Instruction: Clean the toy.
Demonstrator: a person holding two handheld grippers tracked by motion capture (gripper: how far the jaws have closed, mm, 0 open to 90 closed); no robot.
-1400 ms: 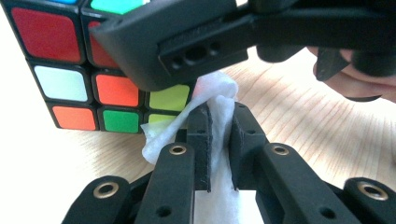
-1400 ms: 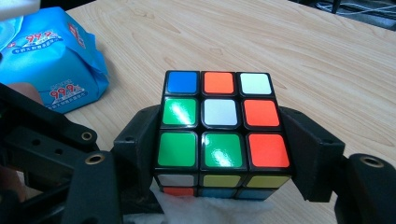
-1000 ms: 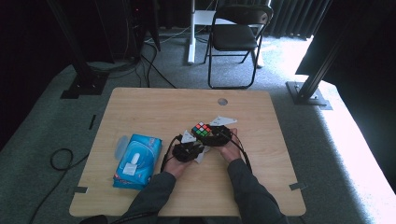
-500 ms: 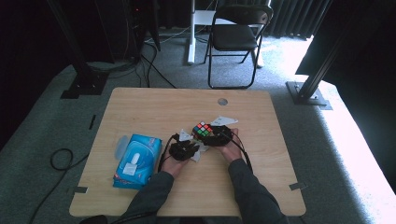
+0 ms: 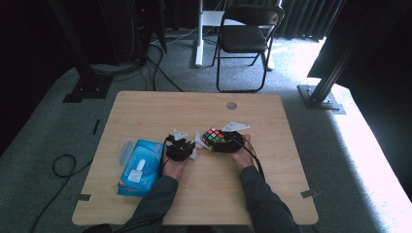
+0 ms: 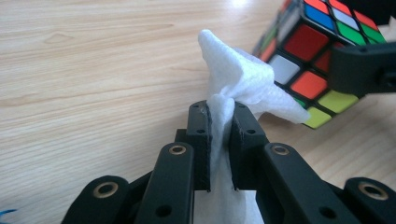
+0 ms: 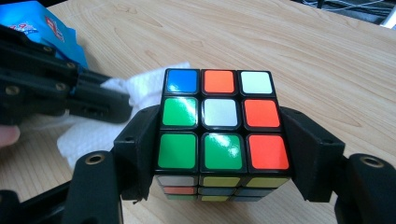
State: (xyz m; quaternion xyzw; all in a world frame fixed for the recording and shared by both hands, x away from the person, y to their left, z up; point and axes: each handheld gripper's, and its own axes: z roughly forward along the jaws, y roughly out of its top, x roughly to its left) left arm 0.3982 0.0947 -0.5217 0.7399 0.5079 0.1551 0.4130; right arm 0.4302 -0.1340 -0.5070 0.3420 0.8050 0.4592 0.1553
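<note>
This looks like a lab or recording studio set up for data capture. Black curtains (image 5: 311,19) close off the back, metal rig stands (image 5: 323,92) are fixed to the grey carpet (image 5: 43,131) beside a lone wooden surface (image 5: 145,111), cables (image 5: 160,73) trail across the floor, and a folding chair (image 5: 243,39) stands behind.
</note>
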